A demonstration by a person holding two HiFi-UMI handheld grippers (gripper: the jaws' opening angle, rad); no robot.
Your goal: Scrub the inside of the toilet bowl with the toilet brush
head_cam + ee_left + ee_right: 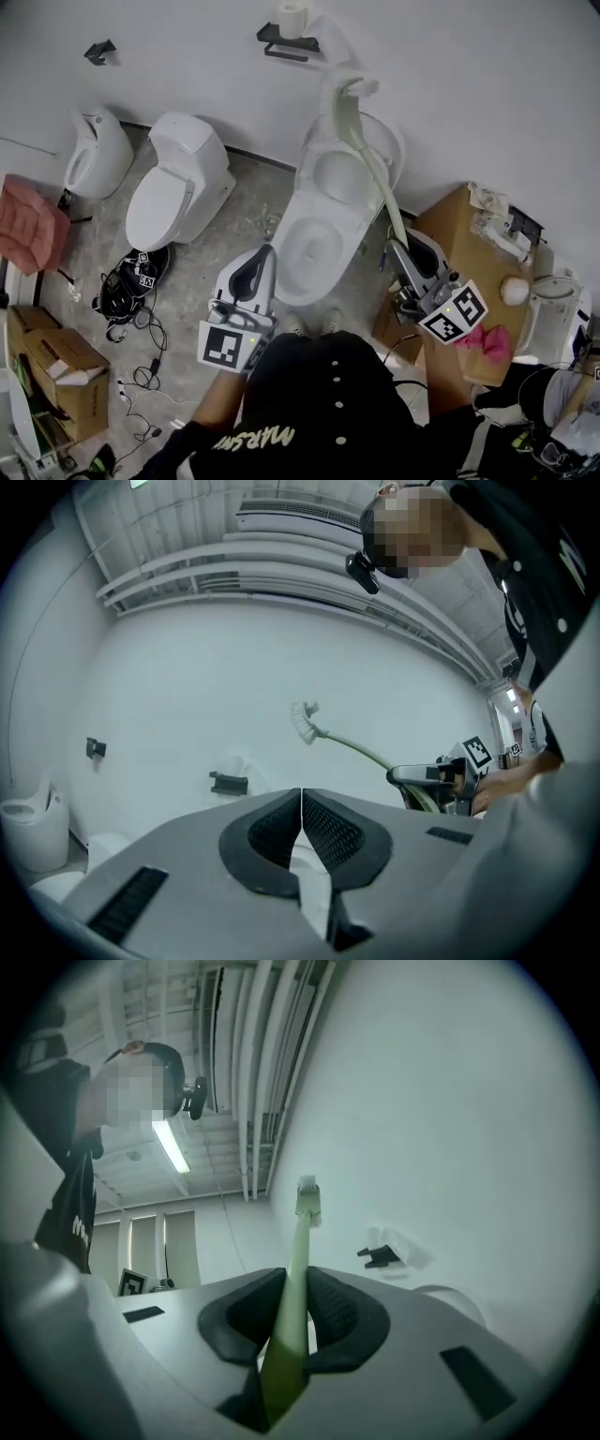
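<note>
My right gripper [292, 1312] has its jaws clamped on the pale green handle of the toilet brush [300, 1251], the pads pressing it from both sides near its lower end. My left gripper [301, 832] has its pads pressed together with nothing between them. From my right jaws the handle runs up and away, and the white bristle head [345, 94] hangs in the air near the wall, above the back of the toilet and not down in the toilet bowl [292, 281]. That bowl sits open just ahead of my left gripper [262, 258]. I judge the brush to be light plastic, its long thin handle probably a little springy, so a hold this far back gives reach but may let the head wobble under pressure. The smooth handle could twist between my pads when I scrub, so I would squeeze firmly and press gently.
</note>
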